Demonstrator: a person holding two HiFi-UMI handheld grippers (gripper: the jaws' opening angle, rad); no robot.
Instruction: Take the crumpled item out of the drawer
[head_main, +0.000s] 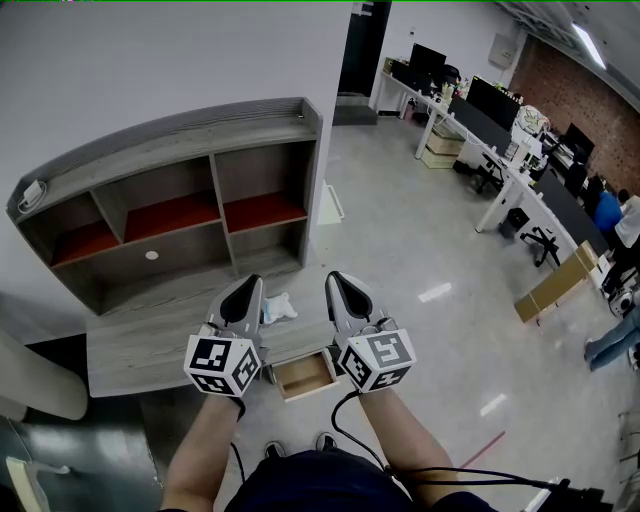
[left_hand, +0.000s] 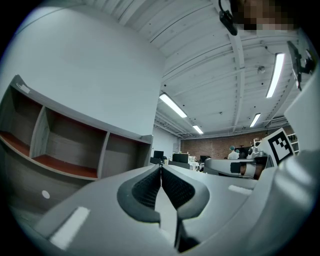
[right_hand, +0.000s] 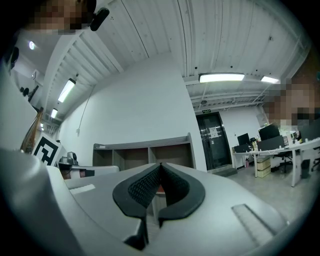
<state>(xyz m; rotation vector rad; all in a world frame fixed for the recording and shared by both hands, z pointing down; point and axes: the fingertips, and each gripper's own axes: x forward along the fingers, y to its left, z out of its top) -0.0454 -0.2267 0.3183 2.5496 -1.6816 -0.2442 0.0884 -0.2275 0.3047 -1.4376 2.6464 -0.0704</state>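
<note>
A small drawer (head_main: 304, 376) stands pulled out of the grey desk's front; its pale wooden inside shows nothing in it. A crumpled white item (head_main: 278, 307) lies on the desk top (head_main: 140, 335), between my two grippers. My left gripper (head_main: 250, 282) is held level just left of the item, its jaws shut with nothing between them; its own view shows the pads (left_hand: 150, 189) meeting at the tip. My right gripper (head_main: 335, 278) hovers just right of the item, also shut and empty, with its pads (right_hand: 145, 186) pressed together.
A grey shelf unit (head_main: 180, 205) with red shelf boards stands behind the desk against the white wall. Office desks with monitors (head_main: 480, 110) run along the right, with a cardboard box (head_main: 553, 285) on the floor and a person (head_main: 628, 222) at the far right.
</note>
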